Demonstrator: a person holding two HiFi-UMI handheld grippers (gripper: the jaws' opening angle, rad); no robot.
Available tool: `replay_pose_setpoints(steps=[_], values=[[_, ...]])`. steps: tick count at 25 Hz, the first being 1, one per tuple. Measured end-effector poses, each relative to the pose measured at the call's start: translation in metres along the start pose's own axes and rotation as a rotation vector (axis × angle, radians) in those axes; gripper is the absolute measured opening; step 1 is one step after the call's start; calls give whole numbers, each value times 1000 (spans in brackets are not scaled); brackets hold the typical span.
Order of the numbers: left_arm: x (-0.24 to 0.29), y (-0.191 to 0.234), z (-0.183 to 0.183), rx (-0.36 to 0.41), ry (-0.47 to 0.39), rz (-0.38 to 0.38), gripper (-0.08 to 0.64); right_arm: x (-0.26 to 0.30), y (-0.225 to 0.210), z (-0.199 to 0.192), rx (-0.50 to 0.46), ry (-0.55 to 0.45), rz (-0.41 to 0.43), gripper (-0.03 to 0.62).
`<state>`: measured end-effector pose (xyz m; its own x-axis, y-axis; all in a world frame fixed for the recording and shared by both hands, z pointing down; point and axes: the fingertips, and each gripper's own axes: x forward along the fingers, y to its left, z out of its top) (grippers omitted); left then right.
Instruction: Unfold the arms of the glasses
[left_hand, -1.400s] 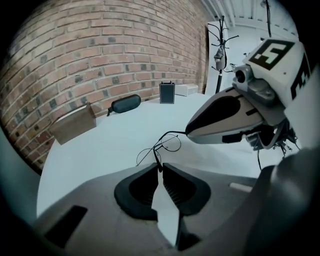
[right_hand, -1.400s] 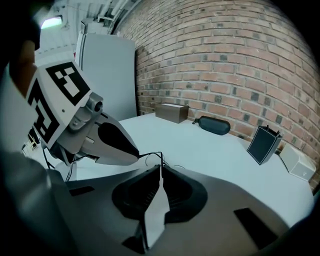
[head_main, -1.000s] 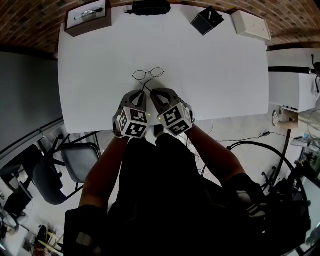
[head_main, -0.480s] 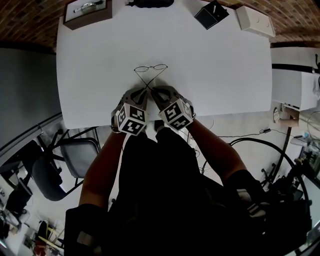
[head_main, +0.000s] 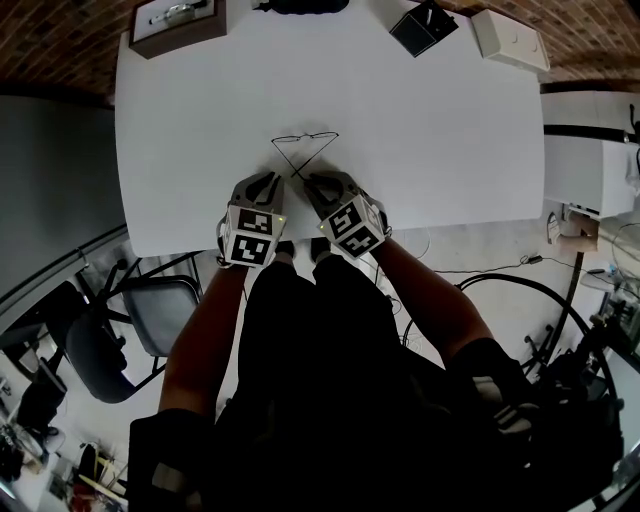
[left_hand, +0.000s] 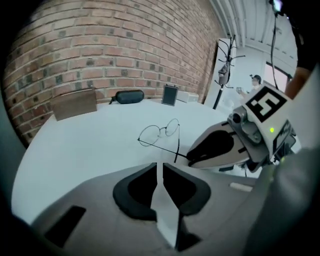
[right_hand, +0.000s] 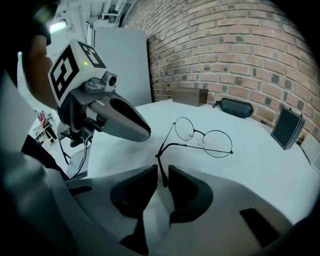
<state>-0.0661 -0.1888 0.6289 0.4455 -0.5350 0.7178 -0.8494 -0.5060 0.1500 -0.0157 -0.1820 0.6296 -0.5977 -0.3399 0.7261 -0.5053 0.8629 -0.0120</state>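
Crossing arms on thin round glasses

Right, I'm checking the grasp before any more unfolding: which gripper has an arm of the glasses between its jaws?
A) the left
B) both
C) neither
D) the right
D: in the right gripper view, the tip of one arm of the glasses sits pinched between the jaws of the right gripper. The left gripper shows only bare table through its narrow gap.
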Motion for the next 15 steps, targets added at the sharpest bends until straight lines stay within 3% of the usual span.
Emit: replay_pose_setpoints(steps=[4,8,15], values=[[-11,15,17,-140,-64,45,41,-7,-7,1,114,-34,-37,72],[-7,11,32,-217,-113,1,40,-18,-25,18,250,-82,-99,85],[3,7,38,-232,-97,-6,41,-14,-17,22,249,-37,-73,104]])
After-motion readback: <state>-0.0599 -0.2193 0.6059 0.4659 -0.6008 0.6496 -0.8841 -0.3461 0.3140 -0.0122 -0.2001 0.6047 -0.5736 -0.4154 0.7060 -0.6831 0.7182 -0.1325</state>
